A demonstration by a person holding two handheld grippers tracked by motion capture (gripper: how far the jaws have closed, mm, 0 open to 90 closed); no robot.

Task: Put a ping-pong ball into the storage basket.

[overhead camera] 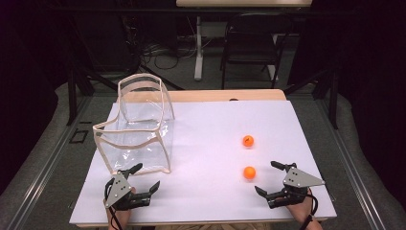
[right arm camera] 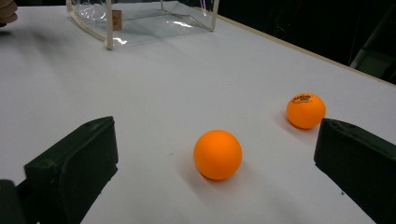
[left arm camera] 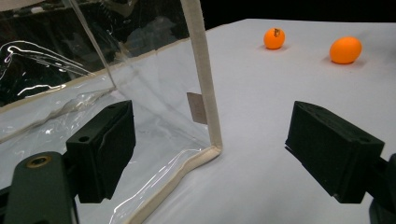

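Observation:
A clear plastic bag [overhead camera: 139, 127] with beige trim stands open on the left of the white table top [overhead camera: 210, 120]. Two orange balls lie at the right: a printed one [overhead camera: 248, 141] farther off and a plain one [overhead camera: 249, 172] nearer. My left gripper [overhead camera: 147, 176] rests open just in front of the bag's near corner [left arm camera: 205, 93], which stands ahead of its jaws, untouched. My right gripper [overhead camera: 266, 177] is open beside the plain ball [right arm camera: 217, 154], which lies a little ahead of the jaws. The printed ball [right arm camera: 306, 110] sits beyond the right jaw.
The table's wooden back edge [overhead camera: 215, 95] shows behind the white sheet. A dark chair [overhead camera: 251, 43] and a table leg [overhead camera: 197, 48] stand on the floor beyond. White surface stretches between the bag and the balls. A person's hand [right arm camera: 7, 11] shows at the right gripper view's top left.

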